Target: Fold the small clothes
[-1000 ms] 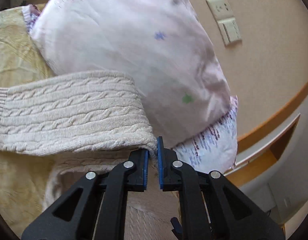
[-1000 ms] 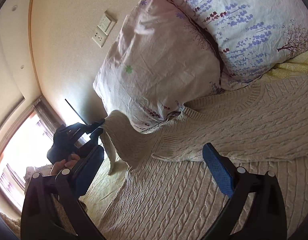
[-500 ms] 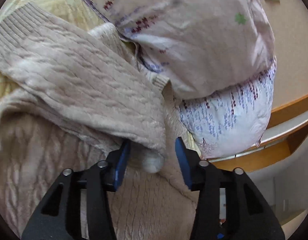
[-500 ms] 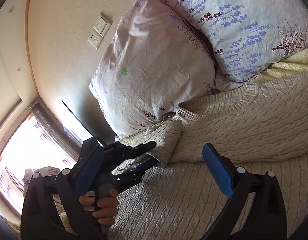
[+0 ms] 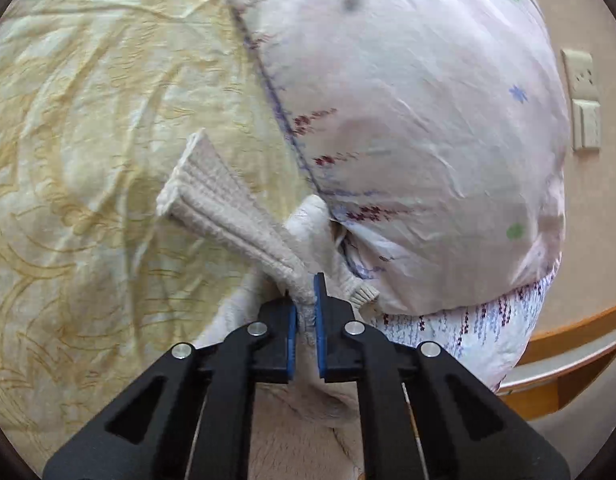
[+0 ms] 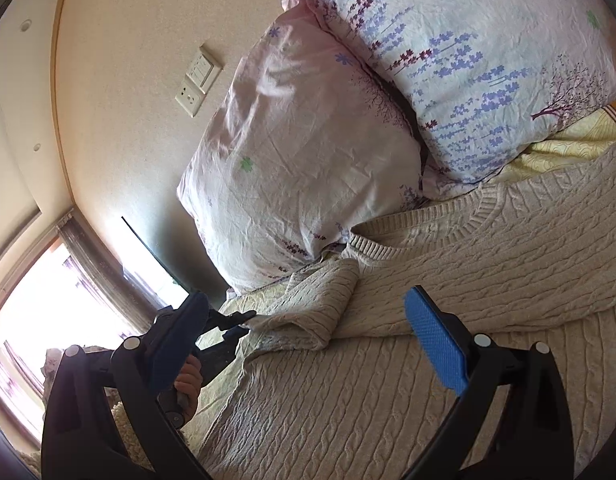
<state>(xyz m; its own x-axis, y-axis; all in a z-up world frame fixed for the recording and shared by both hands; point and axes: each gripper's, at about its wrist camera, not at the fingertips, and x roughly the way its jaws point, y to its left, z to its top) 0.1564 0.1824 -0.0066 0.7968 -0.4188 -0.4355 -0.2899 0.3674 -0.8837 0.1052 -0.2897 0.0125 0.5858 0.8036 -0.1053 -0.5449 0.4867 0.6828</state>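
The left gripper (image 5: 305,316) is nearly closed, its 2 blue pads pinching the sleeve (image 5: 227,216) of the cream sweater (image 6: 448,320), which lies spread on the bed against 2 pillows (image 6: 308,160). The right gripper (image 6: 308,344) hangs wide open above the sweater, holding nothing.

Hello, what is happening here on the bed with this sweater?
A person is folding a cream cable-knit sweater that lies on a bed beside two floral pillows. The left hand-held gripper is shut on the sweater's sleeve, near its ribbed cuff, with the sleeve folded in over the body. The right hand-held gripper hovers open above the sweater and holds nothing.
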